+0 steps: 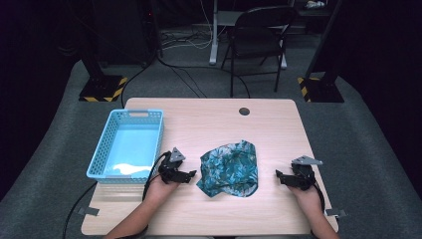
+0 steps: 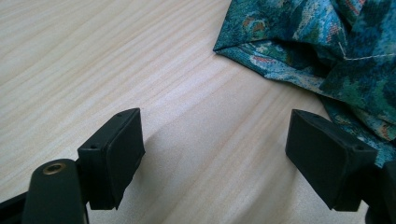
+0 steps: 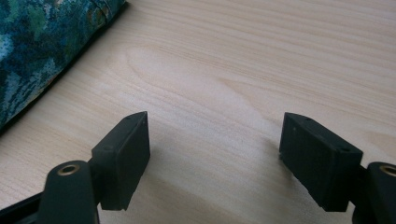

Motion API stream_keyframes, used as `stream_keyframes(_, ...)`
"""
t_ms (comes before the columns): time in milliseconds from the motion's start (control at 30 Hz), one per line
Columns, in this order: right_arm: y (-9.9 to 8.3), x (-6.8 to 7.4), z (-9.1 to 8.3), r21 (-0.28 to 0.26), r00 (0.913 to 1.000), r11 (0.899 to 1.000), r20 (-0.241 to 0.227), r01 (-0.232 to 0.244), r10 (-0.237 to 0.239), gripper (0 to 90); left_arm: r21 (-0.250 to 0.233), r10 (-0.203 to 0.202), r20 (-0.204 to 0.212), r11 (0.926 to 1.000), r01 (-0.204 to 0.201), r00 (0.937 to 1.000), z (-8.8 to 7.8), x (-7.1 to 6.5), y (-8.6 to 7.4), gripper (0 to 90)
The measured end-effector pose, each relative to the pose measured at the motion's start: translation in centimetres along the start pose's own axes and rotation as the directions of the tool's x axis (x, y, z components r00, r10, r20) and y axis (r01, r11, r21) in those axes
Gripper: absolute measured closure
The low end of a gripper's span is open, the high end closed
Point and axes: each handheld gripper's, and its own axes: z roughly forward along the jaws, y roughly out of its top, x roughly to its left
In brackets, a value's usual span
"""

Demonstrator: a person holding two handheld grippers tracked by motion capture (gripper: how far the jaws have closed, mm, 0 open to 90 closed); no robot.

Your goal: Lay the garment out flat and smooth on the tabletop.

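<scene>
A crumpled teal cloth with a leaf print (image 1: 230,168) lies in the middle of the wooden table (image 1: 209,122). My left gripper (image 1: 190,175) rests low on the table just left of the cloth, open, with nothing between its jaws. In the left gripper view the cloth (image 2: 327,51) lies ahead and to the right, its edge close to the right jaw, and the left gripper (image 2: 215,154) stands over bare wood. My right gripper (image 1: 279,177) is open a short way right of the cloth. In the right gripper view the cloth (image 3: 42,46) fills the upper left, apart from the right gripper (image 3: 215,154).
A light blue plastic basket (image 1: 128,143) stands at the table's left side, close behind my left hand. A round cable hole (image 1: 244,111) sits near the far edge. A black folding chair (image 1: 259,37) and stand bases with striped tape (image 1: 102,89) are on the floor beyond.
</scene>
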Motion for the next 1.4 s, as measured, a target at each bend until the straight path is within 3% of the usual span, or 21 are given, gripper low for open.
stream_keyframes(600, 0.4, 0.6, -0.3, 0.000, 0.9999, 1.000, -0.013, -0.009, 0.009, 23.6, 0.007, 0.007, 0.008, 0.9999, -0.007, 0.9999, 0.1, 0.0, 0.1, 14.7)
stream_keyframes(1233, 2.5, 4.0, -2.4, -0.097, 0.9926, 0.993, -0.089, 0.074, -0.083, 25.7, 0.007, 0.008, 0.008, 0.9999, -0.008, 0.9999, 0.1, 0.0, 0.1, 14.7)
stream_keyframes(1400, 2.8, 4.5, -2.7, -0.115, 0.9905, 0.991, -0.110, 0.070, -0.082, 26.3, 0.007, 0.008, 0.007, 0.9999, -0.008, 0.9999, 0.1, 0.0, 0.1, 14.7)
